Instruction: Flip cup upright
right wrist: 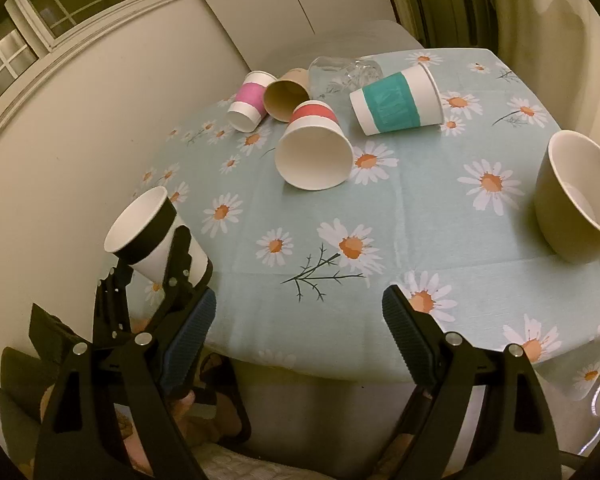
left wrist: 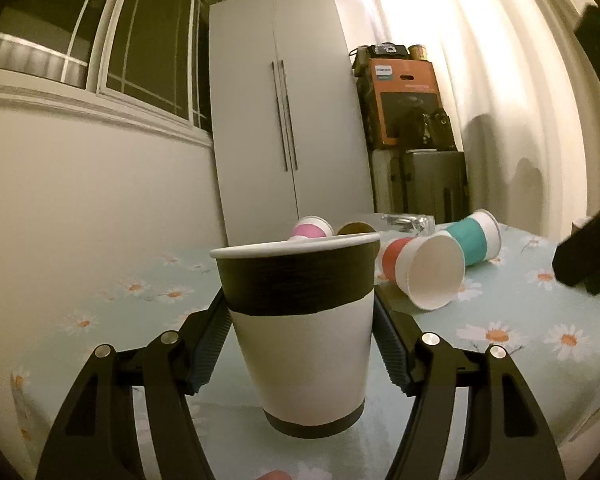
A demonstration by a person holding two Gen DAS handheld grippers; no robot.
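A white paper cup with a black band (left wrist: 300, 332) stands upright, mouth up, between the fingers of my left gripper (left wrist: 300, 320), base on or just above the tablecloth. The pads (left wrist: 208, 344) press its sides. The right wrist view shows the same black-banded cup (right wrist: 148, 232) in the left gripper (right wrist: 156, 268) at the table's left edge. My right gripper (right wrist: 298, 328) is open and empty over the near table edge. A red-banded cup (right wrist: 314, 152) lies on its side mid-table, mouth toward me.
A teal-banded cup (right wrist: 396, 100), a pink-banded cup (right wrist: 249, 100), a brown cup (right wrist: 286, 94) and a clear glass (right wrist: 344, 70) lie on their sides at the far end of the daisy tablecloth (right wrist: 420, 208). An olive mug (right wrist: 576, 200) stands at right. A white cabinet (left wrist: 284, 112) is behind.
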